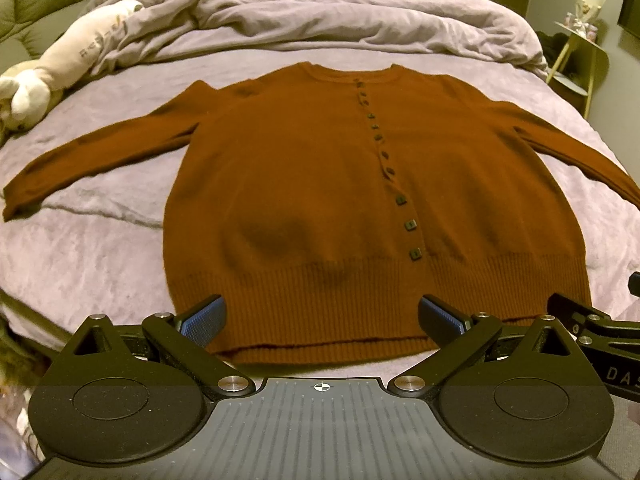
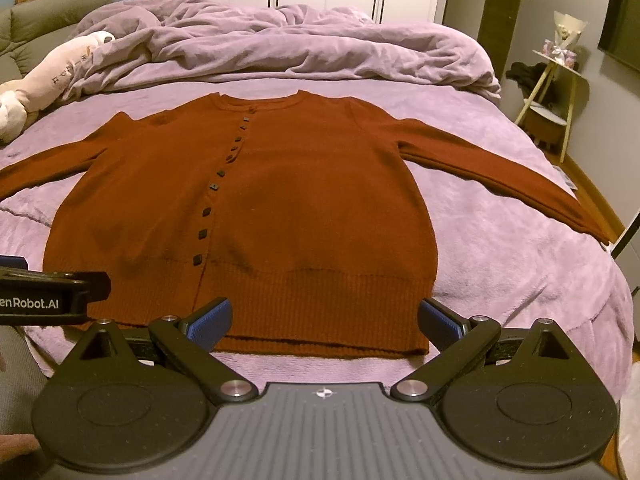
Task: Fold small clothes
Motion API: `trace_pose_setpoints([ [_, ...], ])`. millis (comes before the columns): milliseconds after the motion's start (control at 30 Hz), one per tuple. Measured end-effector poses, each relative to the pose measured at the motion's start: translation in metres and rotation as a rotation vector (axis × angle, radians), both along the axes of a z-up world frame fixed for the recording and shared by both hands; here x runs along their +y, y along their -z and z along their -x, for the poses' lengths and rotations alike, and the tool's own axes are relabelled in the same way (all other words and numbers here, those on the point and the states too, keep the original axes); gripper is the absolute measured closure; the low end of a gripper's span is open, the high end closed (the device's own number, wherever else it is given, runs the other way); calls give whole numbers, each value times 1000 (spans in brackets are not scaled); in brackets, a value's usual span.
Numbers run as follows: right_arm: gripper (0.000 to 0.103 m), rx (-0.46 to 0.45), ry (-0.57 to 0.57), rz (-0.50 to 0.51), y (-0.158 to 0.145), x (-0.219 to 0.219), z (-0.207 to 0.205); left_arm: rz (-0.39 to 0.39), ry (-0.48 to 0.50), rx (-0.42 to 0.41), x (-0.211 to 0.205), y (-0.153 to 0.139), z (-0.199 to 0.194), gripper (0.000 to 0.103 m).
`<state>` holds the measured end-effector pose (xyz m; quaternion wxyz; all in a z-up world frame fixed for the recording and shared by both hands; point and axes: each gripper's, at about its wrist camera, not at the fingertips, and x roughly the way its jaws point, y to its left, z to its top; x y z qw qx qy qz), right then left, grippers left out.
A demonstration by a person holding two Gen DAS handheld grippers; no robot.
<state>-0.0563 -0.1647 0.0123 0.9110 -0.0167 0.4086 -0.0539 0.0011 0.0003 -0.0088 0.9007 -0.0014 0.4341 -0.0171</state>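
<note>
A rust-brown buttoned cardigan [image 1: 312, 184] [image 2: 280, 208] lies flat and face up on the bed, both sleeves spread out to the sides, ribbed hem nearest me. My left gripper [image 1: 322, 316] hovers open just above the hem, left of the button row, with nothing between its blue pads. My right gripper [image 2: 324, 318] is open too, over the hem on the right half of the cardigan, holding nothing. The side of each gripper shows at the edge of the other's view.
The bed is covered with a lilac blanket [image 1: 80, 248] [image 2: 500, 248]. A rumpled lilac duvet [image 1: 320, 12] is piled behind the cardigan. A cream plush toy [image 1: 60, 68] lies at the far left. A small side table [image 2: 556, 92] stands right of the bed.
</note>
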Motion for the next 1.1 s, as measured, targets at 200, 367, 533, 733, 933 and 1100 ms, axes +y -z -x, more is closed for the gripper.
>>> trace_pose_setpoints([
  [200,4,-4,2,3,-1,0,0,-1,1,3,0,0,0,0],
  [367,4,-1,10,7,0,-2,-1,-1,2,3,0,0,0,0],
  [533,4,4,18,-4,1,-4,-2,-3,2,11,0,0,-1,0],
  [733,4,2,10,-14,1,-5,-2,-5,4,20,-1,0,-2,0],
  [933,4,-7,-2,-20,1,-5,-2,-6,4,26,-1,0,-2,0],
  [1100,4,-11,-8,-47,2,-7,-2,-7,5,34,-3,3,-4,0],
])
